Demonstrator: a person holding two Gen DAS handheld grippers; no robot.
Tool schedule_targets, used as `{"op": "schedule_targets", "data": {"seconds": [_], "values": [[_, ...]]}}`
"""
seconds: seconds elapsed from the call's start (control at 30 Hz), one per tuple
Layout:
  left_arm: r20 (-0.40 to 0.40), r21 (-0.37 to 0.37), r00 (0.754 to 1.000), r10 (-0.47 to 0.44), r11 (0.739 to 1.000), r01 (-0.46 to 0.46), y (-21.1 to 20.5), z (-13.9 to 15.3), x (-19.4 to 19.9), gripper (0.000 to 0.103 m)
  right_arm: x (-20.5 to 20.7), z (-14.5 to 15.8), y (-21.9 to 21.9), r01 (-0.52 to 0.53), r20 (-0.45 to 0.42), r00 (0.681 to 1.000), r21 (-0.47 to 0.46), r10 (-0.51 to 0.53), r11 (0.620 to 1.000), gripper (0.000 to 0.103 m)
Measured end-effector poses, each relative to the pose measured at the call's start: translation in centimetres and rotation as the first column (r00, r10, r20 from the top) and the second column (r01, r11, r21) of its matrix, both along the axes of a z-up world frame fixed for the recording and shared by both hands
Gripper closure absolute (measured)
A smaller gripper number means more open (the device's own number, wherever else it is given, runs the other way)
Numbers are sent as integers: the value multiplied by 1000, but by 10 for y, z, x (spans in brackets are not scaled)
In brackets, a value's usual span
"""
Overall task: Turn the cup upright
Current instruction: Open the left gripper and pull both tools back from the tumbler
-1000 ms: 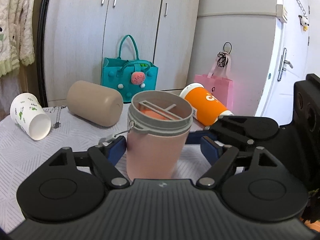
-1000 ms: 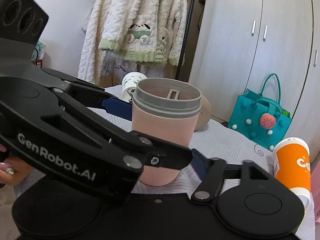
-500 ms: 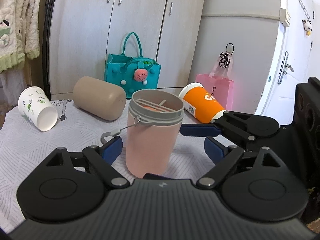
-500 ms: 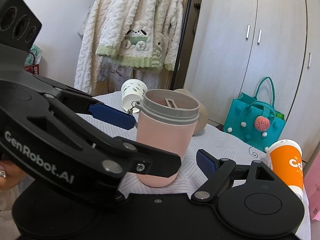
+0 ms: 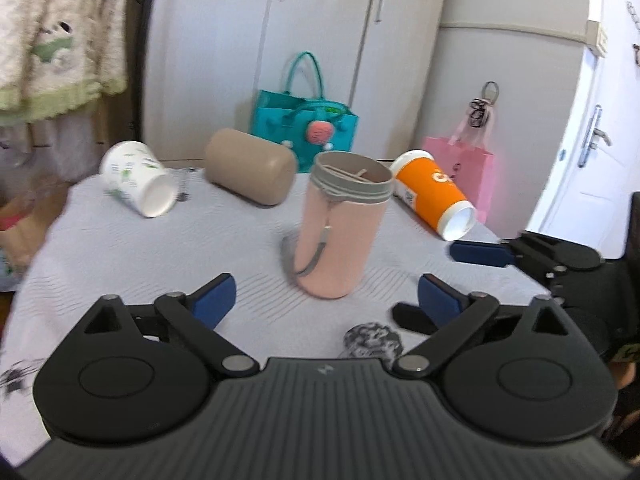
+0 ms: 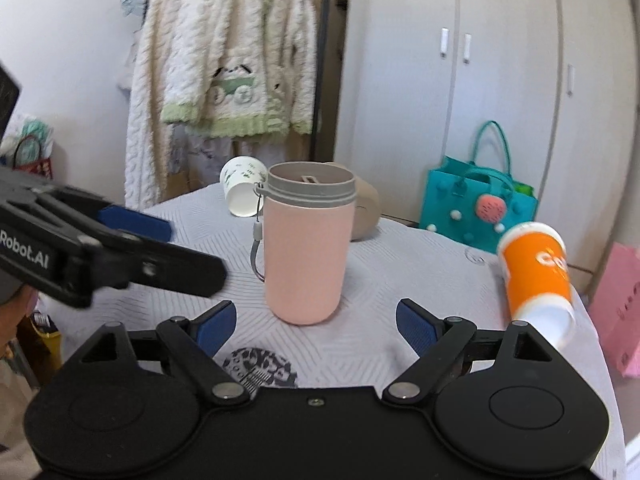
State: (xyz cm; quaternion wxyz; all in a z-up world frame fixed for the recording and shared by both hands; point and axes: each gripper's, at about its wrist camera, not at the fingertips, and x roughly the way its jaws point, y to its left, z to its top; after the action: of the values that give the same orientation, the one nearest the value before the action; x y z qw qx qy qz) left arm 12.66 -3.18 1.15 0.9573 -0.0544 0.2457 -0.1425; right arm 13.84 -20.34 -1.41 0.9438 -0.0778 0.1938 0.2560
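Note:
A pink cup with a grey rim and grey strap stands upright on the white tablecloth; it also shows in the right wrist view. My left gripper is open and empty, just short of the cup. My right gripper is open and empty, also short of it. An orange cup, a white printed paper cup and a tan cup lie on their sides behind.
A teal bag and a pink bag stand past the table's far edge, before the wardrobe doors. A knitted sweater hangs at the left. The other gripper reaches in from the left in the right wrist view.
Both grippers have opened, let go of the pink cup and pulled back from it. The cup stays standing upright on the cloth.

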Motion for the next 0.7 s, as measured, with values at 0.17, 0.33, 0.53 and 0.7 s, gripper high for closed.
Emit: {"op": "schedule_targets", "data": {"seconds": [0.17, 0.33, 0.53, 0.7], "values": [[-14, 15, 997, 80, 997, -80, 6, 13, -28, 0, -27, 14, -6, 29, 26, 999, 31, -30, 999, 13], [4, 22, 982, 188, 982, -188, 15, 27, -55, 0, -57, 31, -14, 56, 50, 997, 76, -60, 996, 11], [50, 12, 975, 219, 976, -220, 24, 40, -81, 0, -85, 38, -15, 74, 80, 993, 116, -84, 990, 5], [75, 23, 973, 220, 975, -222, 25, 43, -95, 0, -104, 39, -15, 98, 116, 987, 138, -115, 985, 3]]}}
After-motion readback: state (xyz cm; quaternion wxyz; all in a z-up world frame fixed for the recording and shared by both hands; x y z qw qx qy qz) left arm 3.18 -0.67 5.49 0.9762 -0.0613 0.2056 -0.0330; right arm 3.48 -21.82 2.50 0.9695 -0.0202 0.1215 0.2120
